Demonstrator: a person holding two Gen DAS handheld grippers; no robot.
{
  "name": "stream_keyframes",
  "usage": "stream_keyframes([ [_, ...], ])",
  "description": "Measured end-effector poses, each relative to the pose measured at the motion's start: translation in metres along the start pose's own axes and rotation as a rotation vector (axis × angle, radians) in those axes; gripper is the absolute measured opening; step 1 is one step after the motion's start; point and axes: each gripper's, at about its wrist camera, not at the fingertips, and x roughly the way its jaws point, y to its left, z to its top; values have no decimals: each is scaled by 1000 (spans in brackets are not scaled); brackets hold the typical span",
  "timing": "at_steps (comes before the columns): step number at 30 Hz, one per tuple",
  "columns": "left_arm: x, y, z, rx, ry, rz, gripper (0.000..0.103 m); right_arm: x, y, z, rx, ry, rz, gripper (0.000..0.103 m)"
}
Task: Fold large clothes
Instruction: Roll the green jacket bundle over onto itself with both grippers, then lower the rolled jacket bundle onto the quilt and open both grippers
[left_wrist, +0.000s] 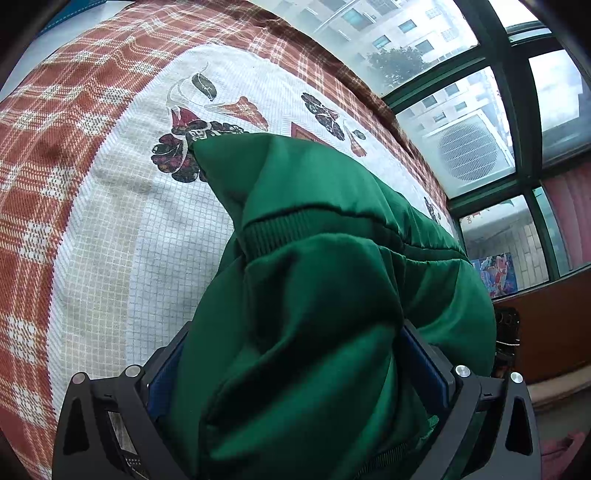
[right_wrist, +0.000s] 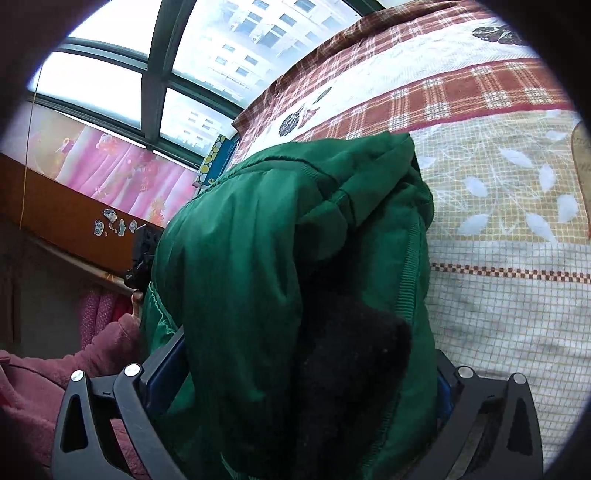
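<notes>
The green jacket (left_wrist: 325, 295) is bunched above the bed (left_wrist: 92, 229), lifted off the blanket (left_wrist: 110, 206) by both grippers. The left gripper (left_wrist: 295, 369) has its 2 fingers (left_wrist: 164, 373) pinching a thick wad of the jacket, with a ribbed band of the cloth just beyond them. The right gripper (right_wrist: 303, 373) has its fingers (right_wrist: 162, 369) clamped on another wad of the jacket (right_wrist: 258, 258), where a black lining (right_wrist: 347, 350) shows between them. Beyond the jacket the blanket (right_wrist: 498, 288) shows red plaid borders and a white grid. A window (left_wrist: 491, 122) stands past the bed's far edge, a pink curtain (right_wrist: 122, 173) beside it.
</notes>
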Motion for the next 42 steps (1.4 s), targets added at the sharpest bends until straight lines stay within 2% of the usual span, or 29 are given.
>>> stream_keyframes([
  [6, -2, 0, -4, -11, 12, 0, 103, 7, 4, 1, 16, 66, -64, 103],
  [11, -5, -3, -7, -19, 18, -10, 103, 10, 12, -3, 8, 81, -102, 103],
  [14, -10, -8, -12, 24, 25, -20, 103, 9, 20, -6, -26, 76, -120, 101],
  [18, -9, -3, -10, 17, 32, -32, 102, 13, 13, -3, 5, 71, -124, 99],
  [19, -11, -4, -10, 18, 29, -27, 99, 13, 14, -3, 8, 67, -135, 98],
  [24, -29, -10, -11, 12, 26, -20, 74, 2, 41, -6, -63, 36, -210, 73],
  [26, -37, -16, -14, 23, 19, 5, 65, -3, 52, -9, -87, 18, -235, 68],
  [29, -53, -36, -17, 64, -1, 68, 55, -13, 65, -12, -101, -16, -263, 59],
  [33, -79, -74, -30, 153, -59, 131, 53, -29, 88, -21, -137, -66, -307, 53],
  [38, -103, -121, -38, 202, -115, 134, 52, -51, 111, -27, -168, -129, -355, 52],
  [42, -104, -171, -28, 265, -124, 121, 52, -77, 119, -18, -170, -174, -407, 51],
])
